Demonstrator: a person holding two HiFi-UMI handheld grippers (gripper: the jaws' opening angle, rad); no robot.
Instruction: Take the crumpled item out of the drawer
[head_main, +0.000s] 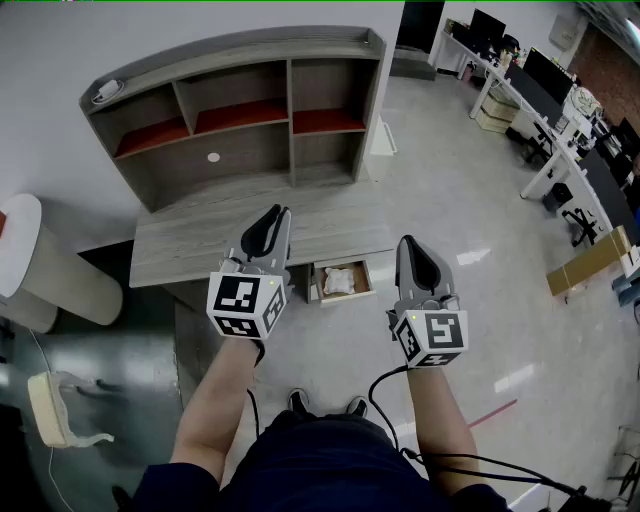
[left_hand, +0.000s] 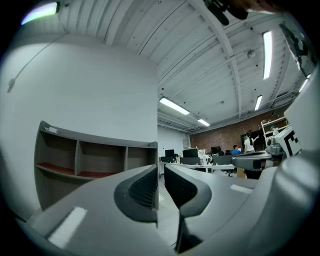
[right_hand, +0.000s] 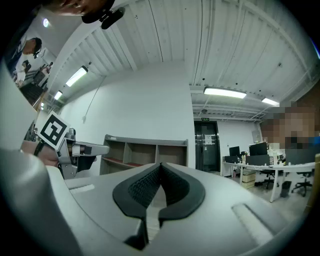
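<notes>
In the head view a small open drawer juts from the front of the grey desk, and a crumpled white item lies inside it. My left gripper hangs over the desk's front edge, left of the drawer; its jaws stand a narrow gap apart with nothing between them. My right gripper is raised to the right of the drawer, above the floor, shut and empty. Neither gripper touches the drawer or the item. Both gripper views look level across the room, so the drawer is out of sight in them.
A grey shelf hutch with red-lined compartments stands on the back of the desk. A white rounded column is at the left. Office desks with monitors and a cardboard piece are at the right. My shoes are on the pale floor.
</notes>
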